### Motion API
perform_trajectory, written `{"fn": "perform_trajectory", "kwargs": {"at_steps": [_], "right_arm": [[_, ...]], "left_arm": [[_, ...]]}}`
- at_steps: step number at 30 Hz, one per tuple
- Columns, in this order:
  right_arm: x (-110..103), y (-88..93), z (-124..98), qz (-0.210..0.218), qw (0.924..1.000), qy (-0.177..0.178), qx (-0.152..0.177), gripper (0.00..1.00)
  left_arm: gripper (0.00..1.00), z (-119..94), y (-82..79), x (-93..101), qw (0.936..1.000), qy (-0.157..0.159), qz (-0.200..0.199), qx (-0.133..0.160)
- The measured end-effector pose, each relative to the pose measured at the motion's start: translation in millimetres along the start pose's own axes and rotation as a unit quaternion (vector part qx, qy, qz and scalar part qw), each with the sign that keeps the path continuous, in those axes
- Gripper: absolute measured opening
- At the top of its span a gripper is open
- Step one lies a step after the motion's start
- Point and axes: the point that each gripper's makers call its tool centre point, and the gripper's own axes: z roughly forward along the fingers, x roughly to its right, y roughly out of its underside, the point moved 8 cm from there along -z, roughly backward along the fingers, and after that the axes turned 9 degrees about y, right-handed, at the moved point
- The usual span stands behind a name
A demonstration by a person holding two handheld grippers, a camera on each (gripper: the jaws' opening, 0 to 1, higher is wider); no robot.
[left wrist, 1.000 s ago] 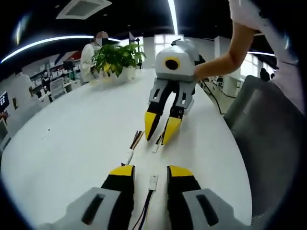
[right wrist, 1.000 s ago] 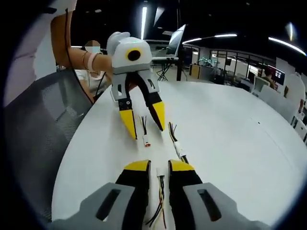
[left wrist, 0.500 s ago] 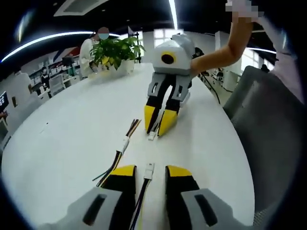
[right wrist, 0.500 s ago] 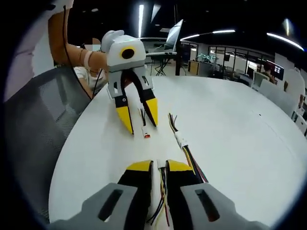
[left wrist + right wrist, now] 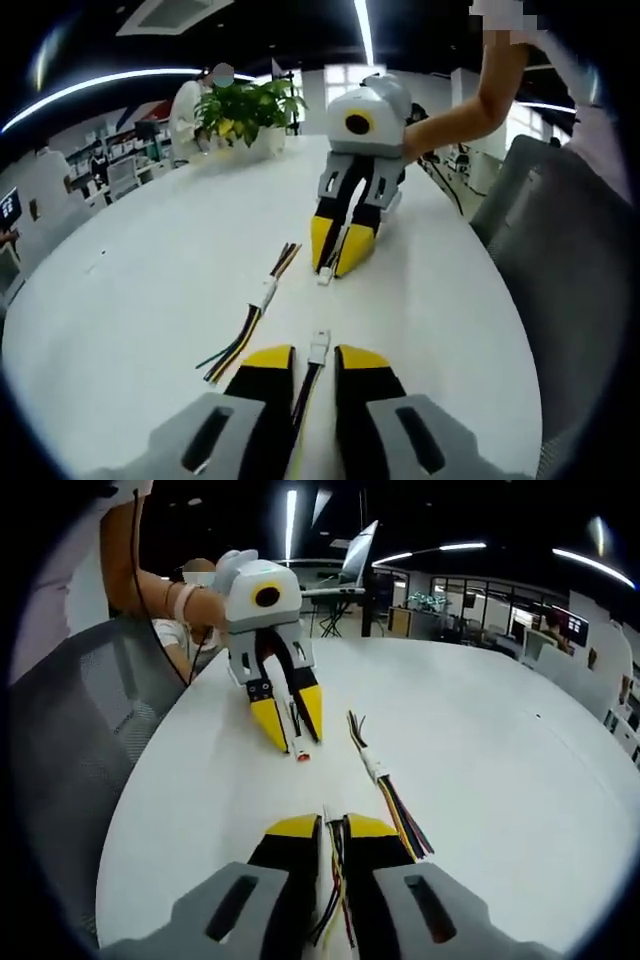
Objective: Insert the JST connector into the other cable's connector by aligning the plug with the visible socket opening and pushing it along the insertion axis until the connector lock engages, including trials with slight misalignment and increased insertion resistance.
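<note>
Since a moment ago, jaws of both tools drawn in from spread to pinching: left tool (image 5: 313, 362) now clamped on the wires of one cable, its white JST connector (image 5: 319, 346) poking out just past the tips, right tool (image 5: 330, 830) likewise closed around its own cable's wires, with its connector (image 5: 325, 276) at the yellow tips on the white bench (image 5: 150, 270). Both cables apparently secured, connectors facing but well apart, so alignment and insertion not yet begun. Third, spare cable (image 5: 262, 298) lying loose beside them.
</note>
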Motion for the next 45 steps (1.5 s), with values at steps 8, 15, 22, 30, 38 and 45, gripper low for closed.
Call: {"fn": "perform_trajectory", "kwargs": {"at_steps": [8, 15, 22, 30, 38, 45], "right_arm": [[0.5, -0.2, 0.1, -0.012, 0.9999, -0.001, 0.006, 0.04], [-1.0, -0.8, -0.7, -0.016, 0.9999, -0.001, 0.006, 0.04], [-3.2, -2.3, -0.9, -0.023, 0.9997, 0.001, 0.001, 0.04], [-5.3, -3.6, -2.0, -0.03, 0.9995, 0.006, -0.007, 0.04], [-3.6, -18.3, -8.3, -0.017, 0.9997, 0.019, 0.004, 0.04], [-5.8, -29.1, -9.4, -0.011, 0.9997, 0.019, 0.007, 0.04]], "left_arm": [[0.01, 0.3, 1.3, 4.6, 0.9999, 0.009, -0.002, 0.007], [0.0, 1.4, 0.4, 6.1, 0.9998, 0.011, 0.014, 0.002], [0.0, 1.8, 0.2, 5.7, 0.9999, 0.009, 0.008, 0.001], [0.0, 4.1, -1.3, 4.7, 0.9997, 0.001, 0.024, -0.011], [0.0, 3.4, -6.9, 7.1, 0.9998, 0.006, 0.015, -0.016], [0.0, -3.1, -21.7, 2.4, 0.9996, -0.001, 0.028, -0.011]]}}
